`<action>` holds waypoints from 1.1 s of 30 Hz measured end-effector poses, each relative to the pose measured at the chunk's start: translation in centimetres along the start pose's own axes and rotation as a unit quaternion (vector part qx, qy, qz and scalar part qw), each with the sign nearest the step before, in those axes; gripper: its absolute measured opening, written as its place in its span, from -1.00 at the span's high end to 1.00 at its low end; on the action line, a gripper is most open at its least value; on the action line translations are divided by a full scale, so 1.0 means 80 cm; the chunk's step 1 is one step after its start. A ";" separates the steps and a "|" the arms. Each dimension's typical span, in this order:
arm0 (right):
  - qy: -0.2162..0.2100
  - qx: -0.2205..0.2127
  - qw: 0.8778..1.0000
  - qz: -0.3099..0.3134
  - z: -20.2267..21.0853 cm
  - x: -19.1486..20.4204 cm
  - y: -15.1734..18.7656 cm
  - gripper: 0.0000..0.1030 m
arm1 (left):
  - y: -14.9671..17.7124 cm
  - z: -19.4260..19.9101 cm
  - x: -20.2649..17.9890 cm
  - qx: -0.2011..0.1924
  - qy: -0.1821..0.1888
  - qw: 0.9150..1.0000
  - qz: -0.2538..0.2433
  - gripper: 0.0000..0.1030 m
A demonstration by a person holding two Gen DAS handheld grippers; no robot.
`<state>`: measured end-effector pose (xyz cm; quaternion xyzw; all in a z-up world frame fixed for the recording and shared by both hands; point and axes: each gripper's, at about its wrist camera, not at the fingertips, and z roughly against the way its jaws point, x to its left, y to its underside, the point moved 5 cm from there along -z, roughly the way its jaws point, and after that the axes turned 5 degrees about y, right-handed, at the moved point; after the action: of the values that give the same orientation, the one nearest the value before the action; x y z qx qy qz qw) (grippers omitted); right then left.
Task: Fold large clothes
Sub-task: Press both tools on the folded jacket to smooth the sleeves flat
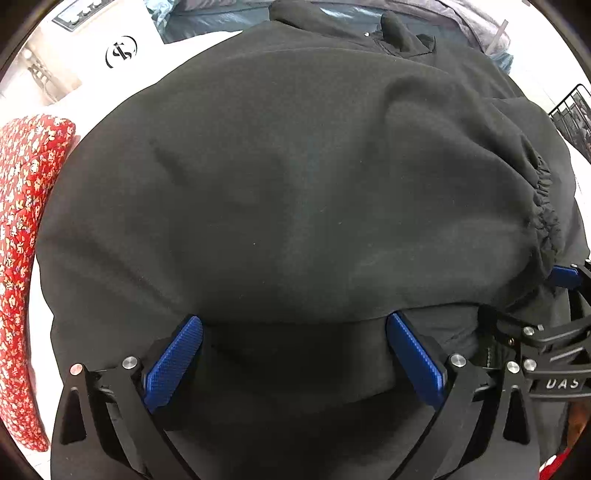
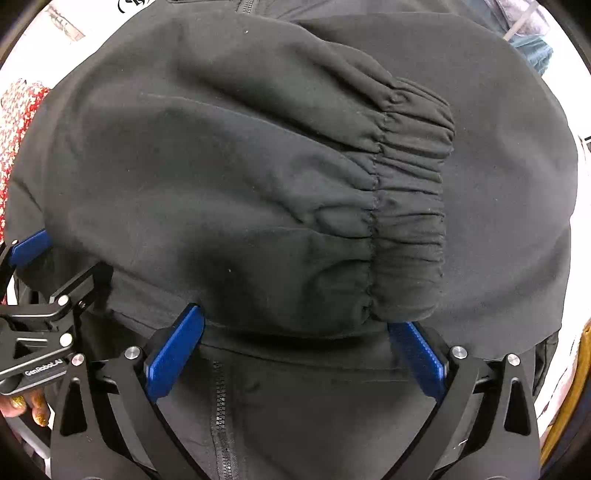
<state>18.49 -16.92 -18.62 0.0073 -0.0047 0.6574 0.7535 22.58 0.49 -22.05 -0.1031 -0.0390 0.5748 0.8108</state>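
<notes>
A large black jacket [image 1: 280,192] lies spread on a white surface and fills both views. In the right wrist view the jacket [image 2: 240,166] shows a sleeve with a gathered elastic cuff [image 2: 410,206] folded over its body, and a zipper [image 2: 221,417] below. My left gripper [image 1: 293,326] is open, its blue pads wide apart with their tips under a folded edge of cloth. My right gripper [image 2: 295,321] is open the same way, pad tips just under the sleeve's edge. The two grippers sit side by side; each shows at the edge of the other's view.
A red floral cloth [image 1: 26,236] lies at the left on the white surface [image 1: 99,107]. A white box with a black logo [image 1: 122,50] and blue-grey plastic bags [image 1: 207,20] sit at the back. A black wire rack [image 1: 572,114] stands at the right.
</notes>
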 end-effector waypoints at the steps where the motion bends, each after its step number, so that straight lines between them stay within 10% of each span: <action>1: 0.000 0.002 1.000 -0.002 0.000 -0.001 0.000 -0.92 | -0.001 -0.001 -0.001 -0.004 -0.003 1.000 0.002 -0.91; 14: 0.005 -0.004 1.000 0.018 0.009 -0.005 0.014 -0.91 | 0.007 0.011 0.001 0.007 -0.006 1.000 -0.004 -0.90; 18: 0.012 -0.076 0.997 -0.005 0.049 -0.026 0.035 -0.91 | 0.025 0.043 0.007 -0.010 -0.003 1.000 -0.009 -0.88; 33: 0.004 0.006 1.000 -0.019 0.021 -0.096 0.271 -0.91 | 0.203 0.077 0.005 0.017 0.016 1.000 0.007 -0.88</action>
<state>-3.99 -21.61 -16.98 0.0094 0.0020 0.6432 0.7657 6.59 6.76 -19.50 -0.0989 -0.0158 0.5796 0.8087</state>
